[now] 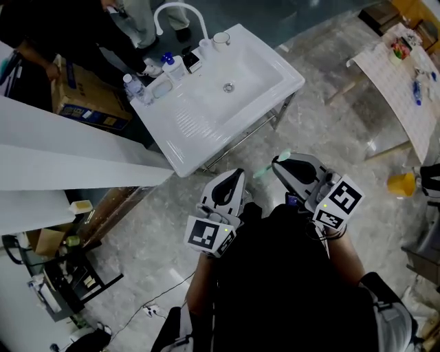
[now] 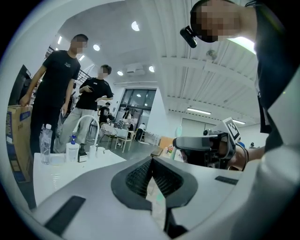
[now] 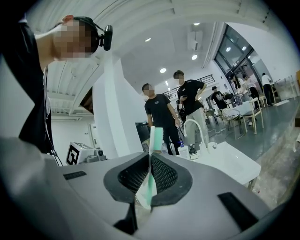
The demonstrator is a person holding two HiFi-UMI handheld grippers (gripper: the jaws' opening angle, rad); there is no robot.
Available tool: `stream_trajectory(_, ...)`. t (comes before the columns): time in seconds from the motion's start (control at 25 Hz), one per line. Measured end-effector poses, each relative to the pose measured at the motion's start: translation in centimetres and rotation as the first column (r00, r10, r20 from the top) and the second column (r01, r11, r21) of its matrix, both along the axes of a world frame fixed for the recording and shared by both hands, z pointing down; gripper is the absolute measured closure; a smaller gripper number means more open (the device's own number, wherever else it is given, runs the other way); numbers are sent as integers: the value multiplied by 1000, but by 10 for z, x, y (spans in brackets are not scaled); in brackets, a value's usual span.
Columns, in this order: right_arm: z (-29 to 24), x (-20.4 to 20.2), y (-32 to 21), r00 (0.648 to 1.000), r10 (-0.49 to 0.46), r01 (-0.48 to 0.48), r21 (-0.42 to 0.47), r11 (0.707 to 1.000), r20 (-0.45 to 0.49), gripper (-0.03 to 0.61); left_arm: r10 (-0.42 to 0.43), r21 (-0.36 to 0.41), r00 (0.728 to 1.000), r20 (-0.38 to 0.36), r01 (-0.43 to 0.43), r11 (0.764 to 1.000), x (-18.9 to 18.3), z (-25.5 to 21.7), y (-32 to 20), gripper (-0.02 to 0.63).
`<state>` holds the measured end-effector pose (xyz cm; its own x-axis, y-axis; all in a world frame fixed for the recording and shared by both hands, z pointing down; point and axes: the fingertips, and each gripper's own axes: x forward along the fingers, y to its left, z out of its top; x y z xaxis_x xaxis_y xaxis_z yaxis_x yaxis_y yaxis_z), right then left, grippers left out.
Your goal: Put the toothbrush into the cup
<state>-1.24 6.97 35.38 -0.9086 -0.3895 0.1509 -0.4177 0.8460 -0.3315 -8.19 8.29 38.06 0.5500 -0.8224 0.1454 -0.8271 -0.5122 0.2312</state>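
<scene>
The right tool [image 1: 278, 165] is squeezing the toothbrush [image 1: 262, 171] tight btw its two black bumpy pads. The toothbrush is thin plastic, mint green & white. In the right gripper view its flat end [image 3: 156, 136] is poking up past the tool tips. It is hanging in the air over the stone floor, near the front edge of the sink [image 1: 206, 130] & well apart from the cup [image 1: 221, 39].

The left tool [image 1: 236, 176] is sitting closed w/ nothing in it, just beside the right one. Both tools are smooth grey plastic, each w/ a cube showing black & white squares.

The sink is white, shiny & box-shaped, w/ a round metal drain in the middle. A bendy white tap [image 1: 180, 10] is curving over the back edge. The cup is white & round, standing up at the back right corner. What is inside it is too small to see.

Near the back left corner a pump bottle [image 1: 168, 63] w/ a blue top & a clear water bottle [image 1: 130, 86] are standing. A brown cardboard box [image 1: 82, 103] is sitting past that corner; its blue print is too small to read.
</scene>
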Motion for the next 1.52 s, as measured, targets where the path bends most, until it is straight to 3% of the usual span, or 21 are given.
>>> stream_trajectory(0.24, 1, -22, -23, 999, 27, -27, -10, 1000, -30, 549, 21, -19, 999, -26, -22, 1000, -24, 8, -25, 604)
stream_trajectory(0.6, 10, -20, -60, 999, 42, -43, -28, 999, -28, 549, 23, -33, 999, -36, -24, 999, -24, 15, -59, 604)
stream_trajectory(0.96, 6, -20, -143, 1000, -11, 12, -25, 1000, 18, 549, -31, -47, 1000, 0, 31, 998, -22, 11, -134, 604)
stream_trajectory(1.52, 1, 19, -279, 979, -191, 195, -57, 979, 78, 549, -180, -94, 983, 44, 183, 979, 30, 5, -254, 604)
